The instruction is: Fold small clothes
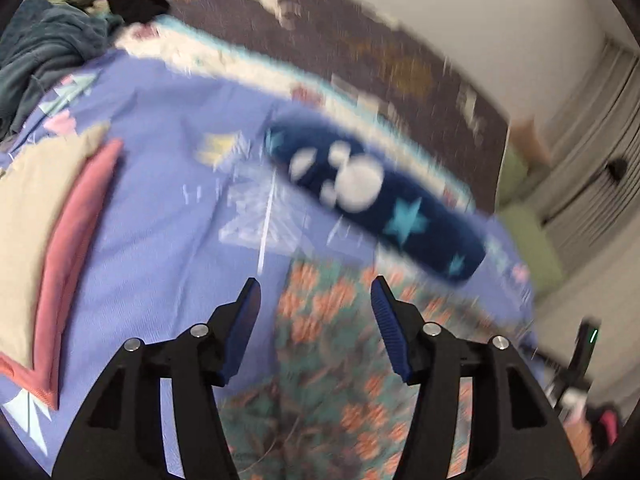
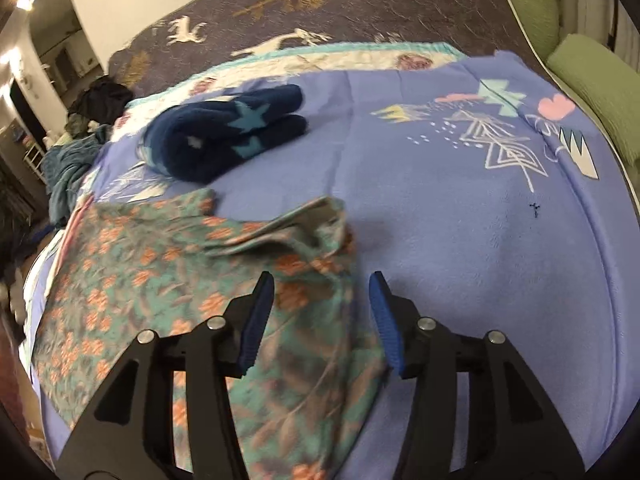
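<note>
A teal garment with orange flowers lies spread on the purple blanket, one corner rumpled and turned over. It also shows in the left wrist view. My left gripper is open and empty above the garment's far part. My right gripper is open and empty over the garment's right edge. A folded dark blue fleece with teal stars lies beyond the garment; it shows blurred in the left wrist view.
Folded pink and beige cloths lie at the left. A heap of dark and teal clothes sits at the far left. A brown deer-pattern bedspread lies behind. Green cushions are at the right.
</note>
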A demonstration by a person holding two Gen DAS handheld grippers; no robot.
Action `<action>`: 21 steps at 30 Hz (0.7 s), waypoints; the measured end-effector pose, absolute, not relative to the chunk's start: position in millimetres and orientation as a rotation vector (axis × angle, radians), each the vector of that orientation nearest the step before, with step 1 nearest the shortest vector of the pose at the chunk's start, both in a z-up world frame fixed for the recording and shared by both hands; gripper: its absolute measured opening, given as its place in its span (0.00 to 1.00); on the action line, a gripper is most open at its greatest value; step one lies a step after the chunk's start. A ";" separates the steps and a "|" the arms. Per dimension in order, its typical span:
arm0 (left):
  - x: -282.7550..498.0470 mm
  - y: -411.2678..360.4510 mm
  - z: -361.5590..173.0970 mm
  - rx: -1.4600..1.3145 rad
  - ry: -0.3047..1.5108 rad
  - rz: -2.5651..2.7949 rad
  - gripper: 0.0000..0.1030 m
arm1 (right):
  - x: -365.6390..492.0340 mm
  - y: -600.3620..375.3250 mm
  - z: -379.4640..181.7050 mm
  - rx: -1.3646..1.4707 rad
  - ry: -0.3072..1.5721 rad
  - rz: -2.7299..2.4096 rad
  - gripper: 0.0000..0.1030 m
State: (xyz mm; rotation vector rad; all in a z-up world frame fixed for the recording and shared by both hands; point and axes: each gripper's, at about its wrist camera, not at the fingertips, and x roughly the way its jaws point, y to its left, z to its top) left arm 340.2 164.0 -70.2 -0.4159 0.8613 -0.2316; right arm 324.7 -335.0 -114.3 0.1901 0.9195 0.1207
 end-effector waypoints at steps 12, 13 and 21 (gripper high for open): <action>332.1 143.5 -90.2 -0.215 0.912 -0.148 0.57 | 345.1 -373.3 -118.7 0.288 0.891 -0.047 0.53; 322.0 147.2 -85.4 -0.225 0.890 -0.151 0.57 | 333.6 -373.9 -115.9 0.293 0.883 -0.026 0.53; 199.9 168.5 -55.1 -0.276 0.790 -0.242 0.57 | 177.8 -387.8 -99.6 0.423 0.852 0.153 0.53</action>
